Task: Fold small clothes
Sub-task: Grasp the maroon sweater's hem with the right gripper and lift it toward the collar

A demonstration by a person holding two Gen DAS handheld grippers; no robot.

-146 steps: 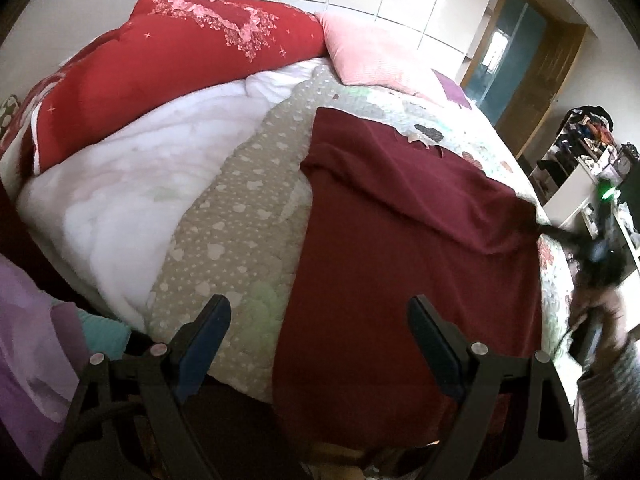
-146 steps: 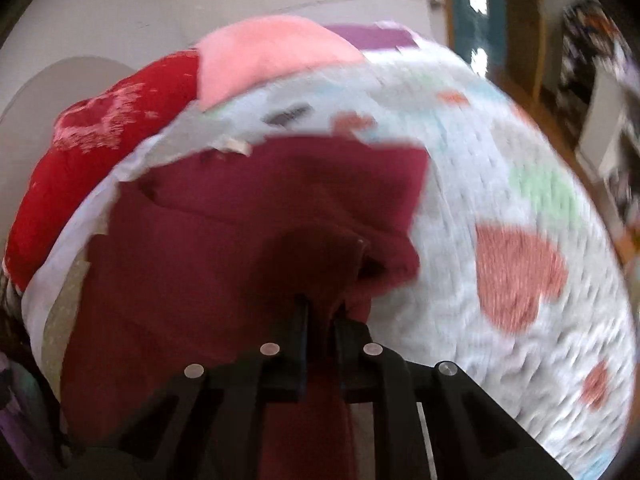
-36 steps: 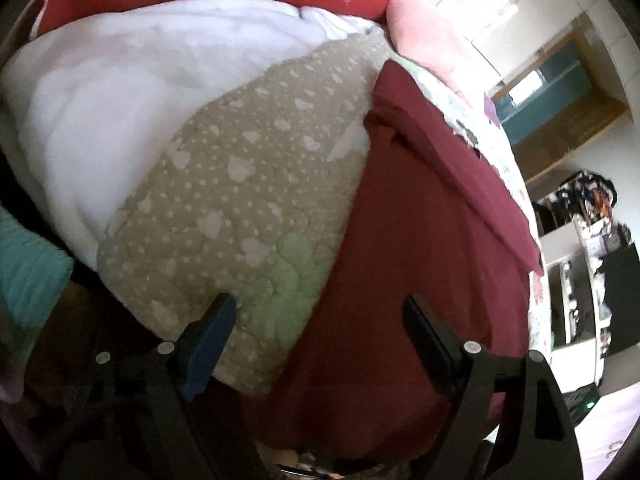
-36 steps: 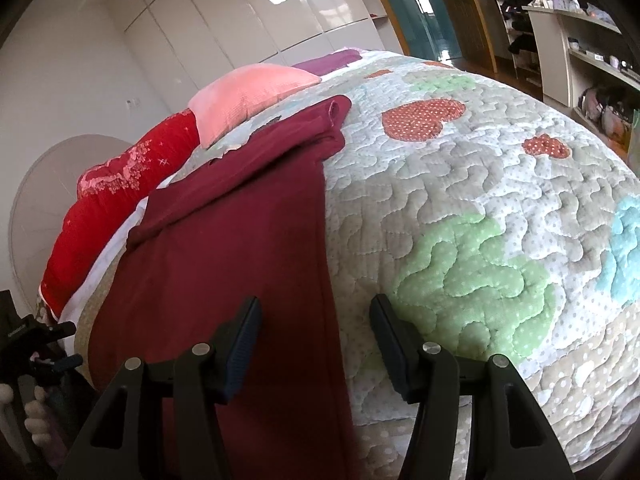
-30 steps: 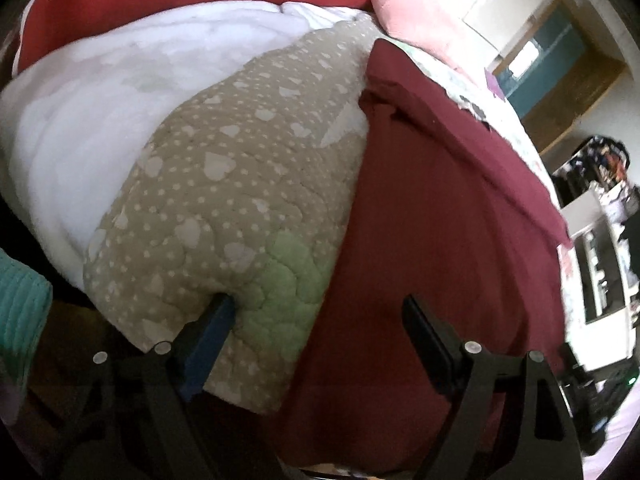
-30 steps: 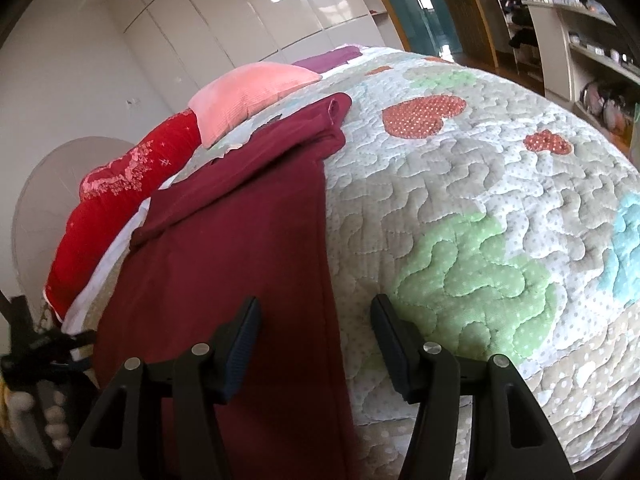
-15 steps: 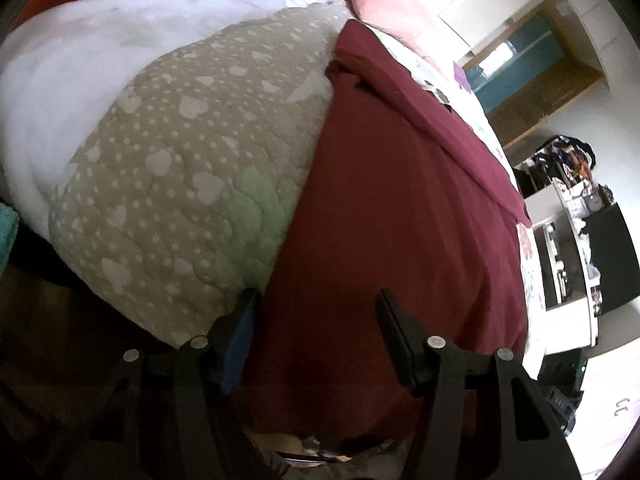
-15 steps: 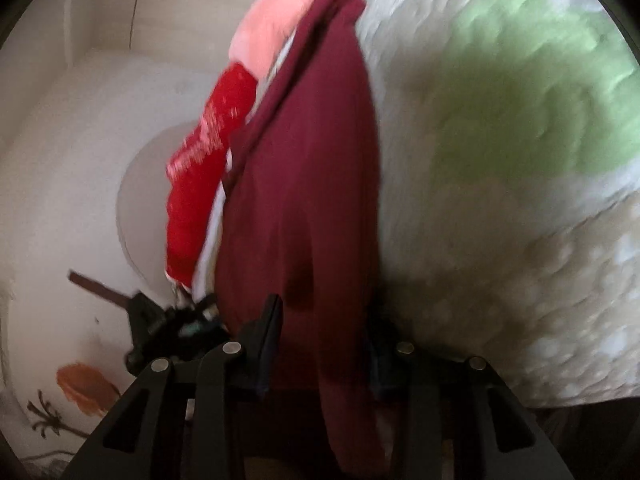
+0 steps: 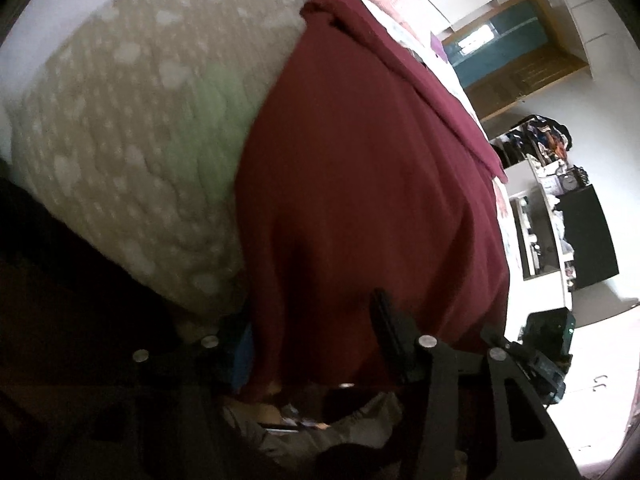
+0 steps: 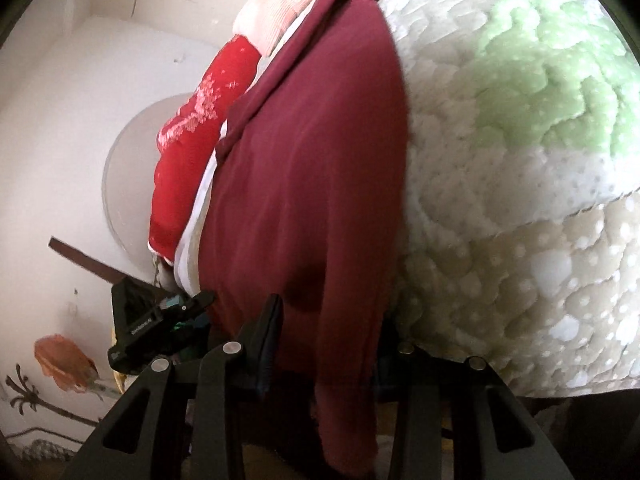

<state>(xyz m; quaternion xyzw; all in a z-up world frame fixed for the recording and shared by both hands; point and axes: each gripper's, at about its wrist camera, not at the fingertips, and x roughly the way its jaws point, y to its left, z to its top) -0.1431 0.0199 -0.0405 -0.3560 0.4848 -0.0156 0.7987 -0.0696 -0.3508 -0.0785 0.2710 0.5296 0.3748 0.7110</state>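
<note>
A dark red garment (image 9: 368,184) lies spread along the bed and hangs over its near edge; it also shows in the right wrist view (image 10: 312,184). My left gripper (image 9: 312,344) is open, its jaws on either side of the garment's hanging left hem corner. My right gripper (image 10: 328,340) is open, its jaws on either side of the hanging right hem corner. The far end of the garment is folded over into a band near the pillows. Each gripper shows in the other's view, the right one (image 9: 544,356) and the left one (image 10: 156,328).
The bed carries a quilted cover with hearts and green patches (image 9: 132,128), (image 10: 520,140). A red duvet (image 10: 192,136) and a pink pillow (image 10: 276,12) lie at the head. Shelves and a dark cabinet (image 9: 588,236) stand to the right.
Both grippers have dropped to the bed's near edge and moved in on the hanging hem, jaws narrowing around its two corners. Several seconds ago the right gripper was shut on the garment's far part.
</note>
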